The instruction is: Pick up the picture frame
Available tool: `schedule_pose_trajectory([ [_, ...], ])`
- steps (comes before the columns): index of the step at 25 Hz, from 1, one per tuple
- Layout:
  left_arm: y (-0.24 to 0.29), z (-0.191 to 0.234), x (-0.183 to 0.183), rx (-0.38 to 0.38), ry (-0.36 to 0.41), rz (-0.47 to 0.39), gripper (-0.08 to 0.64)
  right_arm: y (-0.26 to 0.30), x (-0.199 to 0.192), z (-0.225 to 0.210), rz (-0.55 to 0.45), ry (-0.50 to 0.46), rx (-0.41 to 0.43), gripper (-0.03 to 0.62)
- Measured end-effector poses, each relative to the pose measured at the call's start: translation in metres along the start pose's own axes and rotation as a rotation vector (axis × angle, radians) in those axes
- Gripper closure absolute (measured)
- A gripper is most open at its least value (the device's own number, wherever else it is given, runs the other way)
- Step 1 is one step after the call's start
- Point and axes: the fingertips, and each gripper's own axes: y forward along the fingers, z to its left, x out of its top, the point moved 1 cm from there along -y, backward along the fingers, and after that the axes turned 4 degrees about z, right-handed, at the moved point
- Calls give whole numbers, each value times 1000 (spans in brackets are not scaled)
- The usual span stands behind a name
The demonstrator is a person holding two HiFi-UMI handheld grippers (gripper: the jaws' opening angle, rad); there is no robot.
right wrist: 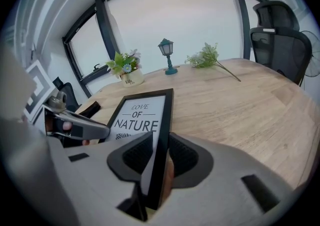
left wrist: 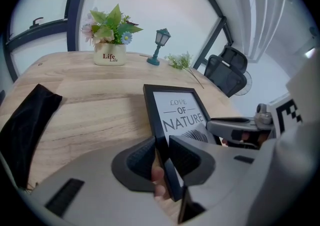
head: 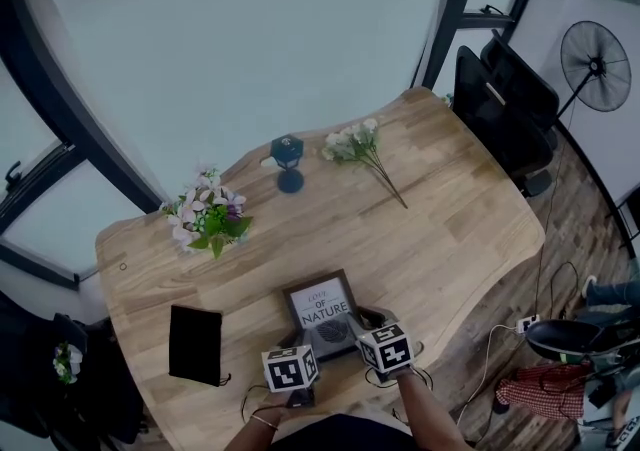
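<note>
Head view: the picture frame (head: pixel 322 311) lies at the tabletop's (head: pixel 450 229) near edge, with the left gripper (head: pixel 302 341) and right gripper (head: pixel 366 325) at its lower corners

Left gripper view: jaws clamped on the frame's left edge

Right gripper view: jaws clamped on its right edge

The grasp looks made, and the lift seems still to come

- Your left gripper (left wrist: pixel 161 146) and right gripper (right wrist: pixel 159 146) have pale grey shells and dark ribbed fingers (left wrist: pixel 140 158).
- Each carries a white cube (head: pixel 290 369) with black square markers.
- You wear a thin wrist band (head: pixel 263 421).
</note>
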Motion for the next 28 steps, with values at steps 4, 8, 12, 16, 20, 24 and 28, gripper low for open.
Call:
schedule_pose_trajectory([
  [4,-7,-1,3,7,4,-17,482,-6,3,2,-20,1,-4,497],
  [8,-14,-4,6,12,10,-40,485,-13,7,3,-47,-1,-7,503],
  [12,-21,-4,9,13,10,-64,486,-18,12,5,-72,-7,-11,506],
  [16,-29,-4,12,15,9,-88,488,-25,16,9,-96,-7,-7,509],
  [20,-38,-8,14,14,19,-112,488,-33,19,11,-119,0,-5,511],
  [24,-47,-13,15,12,33,-132,489,-43,20,14,-142,2,-6,512],
  [28,-57,-19,18,-2,45,-154,489,-54,23,15,-170,1,-11,514],
])
